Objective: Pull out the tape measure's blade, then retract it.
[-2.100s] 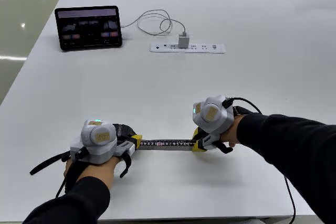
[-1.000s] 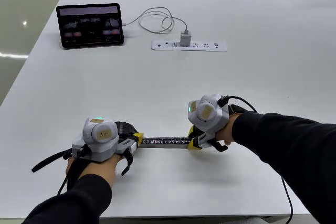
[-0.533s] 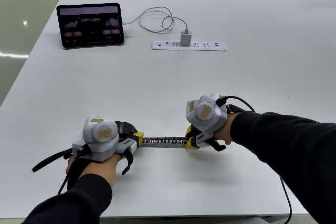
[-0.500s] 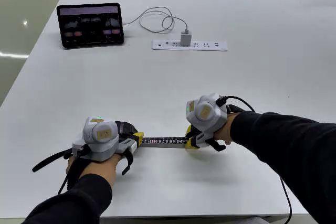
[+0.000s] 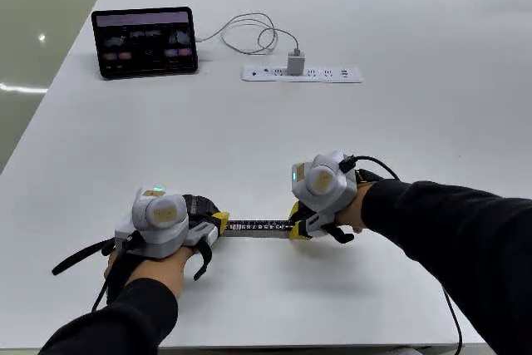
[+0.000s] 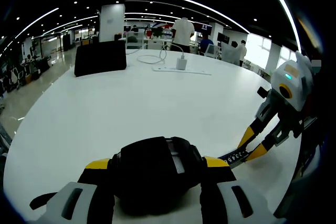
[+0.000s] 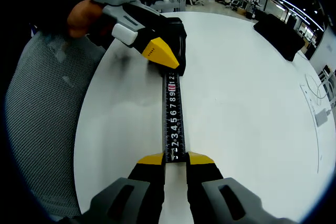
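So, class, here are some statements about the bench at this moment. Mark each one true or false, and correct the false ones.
1. The right gripper pinches the tip of the blade. True.
2. The left gripper is open and clear of the case. False: it is shut on the case, with the blade running from there to the right gripper.
3. A charger is plugged into the power strip. True.
4. In the head view, the tablet sits right of the power strip. False: it sits to its left.
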Demonstrator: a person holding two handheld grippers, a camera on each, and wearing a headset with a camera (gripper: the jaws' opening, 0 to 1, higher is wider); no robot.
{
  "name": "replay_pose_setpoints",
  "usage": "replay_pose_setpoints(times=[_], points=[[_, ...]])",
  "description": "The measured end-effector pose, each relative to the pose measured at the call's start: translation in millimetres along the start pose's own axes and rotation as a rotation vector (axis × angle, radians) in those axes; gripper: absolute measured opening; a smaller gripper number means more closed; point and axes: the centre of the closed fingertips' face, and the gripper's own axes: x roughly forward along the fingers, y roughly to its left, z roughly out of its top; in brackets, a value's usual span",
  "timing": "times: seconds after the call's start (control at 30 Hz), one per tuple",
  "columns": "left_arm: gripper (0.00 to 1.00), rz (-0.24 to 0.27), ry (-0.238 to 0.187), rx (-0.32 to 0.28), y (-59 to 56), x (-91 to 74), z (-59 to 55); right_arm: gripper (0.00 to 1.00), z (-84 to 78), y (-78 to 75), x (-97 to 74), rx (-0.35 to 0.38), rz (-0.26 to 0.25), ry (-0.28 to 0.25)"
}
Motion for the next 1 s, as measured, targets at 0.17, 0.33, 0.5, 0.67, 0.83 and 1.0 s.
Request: replay_pose_setpoints(times=[0.17,0.33,0.5,0.67,0.83,1.0], points=[[0.62,-0.002,0.004,-0.003,0.6,0.0,-0.3,0.10,1.8,-0.1,1.3,0.006,0.000,-0.007],[0.62,-0.002,0.007,-0.005,0.5,-0.2,-0.3,0.11,4.0,-0.4,2.9,0.018,-0.007,-0.016],[0.62,-0.002,0.008,-0.010,0.7,0.2,-0.3,0.11,7.0,-2.2,5.3,0.042,-0.023,-0.032],[0.62,-0.003,0.009,-0.009,0.8,0.2,-0.1,0.11,9.0,-2.8,6.5,0.048,-0.019,-0.036],[0.62,-0.001,0.008,-0.010,1.0,0.4,0.2,0.11,12.5,-2.1,7.6,0.046,-0.017,-0.048],[0.62,-0.001,0.007,-0.011,1.0,0.3,0.4,0.11,15.4,-1.6,8.6,0.044,-0.016,-0.051]])
